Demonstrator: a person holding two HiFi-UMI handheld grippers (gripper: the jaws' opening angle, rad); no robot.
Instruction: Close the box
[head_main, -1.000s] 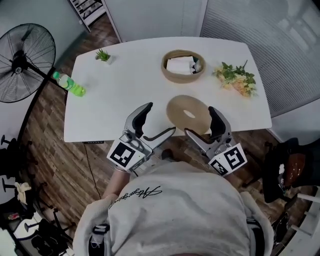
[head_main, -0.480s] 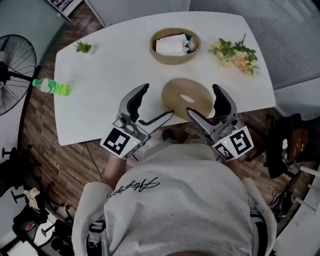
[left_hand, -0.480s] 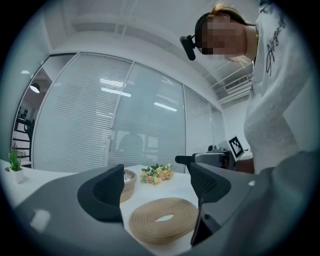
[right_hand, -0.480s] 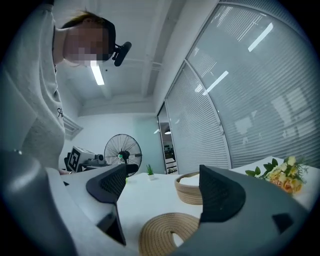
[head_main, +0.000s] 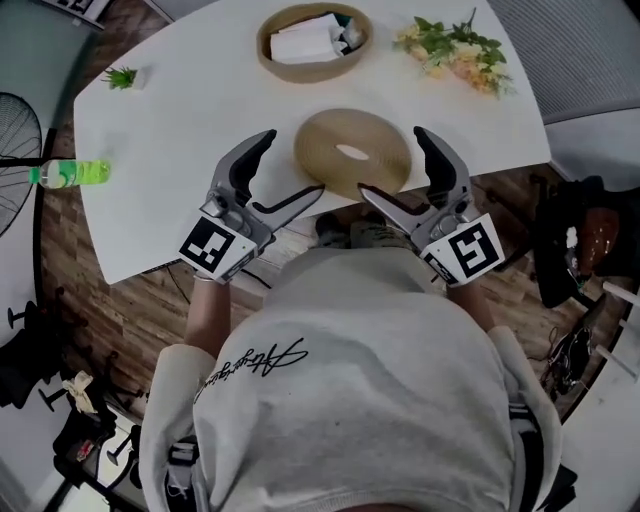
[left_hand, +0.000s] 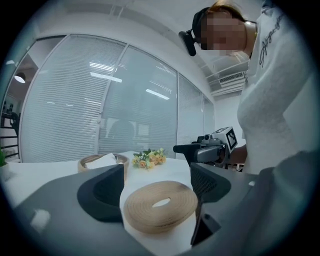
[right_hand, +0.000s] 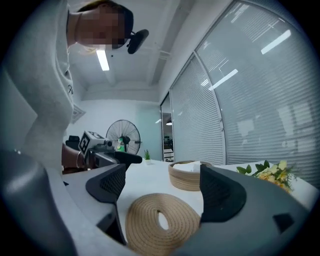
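Note:
A round woven box (head_main: 312, 42) with white items inside stands at the far side of the white table (head_main: 190, 150). Its flat woven lid (head_main: 352, 152), a disc with a hole in the middle, lies near the table's front edge. My left gripper (head_main: 290, 165) hovers open just left of the lid, and my right gripper (head_main: 392, 162) hovers open just right of it. Neither touches it. In the left gripper view the lid (left_hand: 161, 205) lies ahead between the jaws, with the box (left_hand: 102, 162) behind. The right gripper view has the lid (right_hand: 162, 222) low ahead and the box (right_hand: 189, 175) beyond.
A bunch of flowers (head_main: 455, 50) lies at the table's far right, a small potted plant (head_main: 122, 77) at the far left, and a green bottle (head_main: 70, 173) at the left edge. A fan (head_main: 15, 130) stands off the table's left, a dark chair (head_main: 570, 250) to the right.
The head view has swung, so the table sits higher in frame. Both grippers have crept forward over the table's front edge and still flank the lid, both still open.

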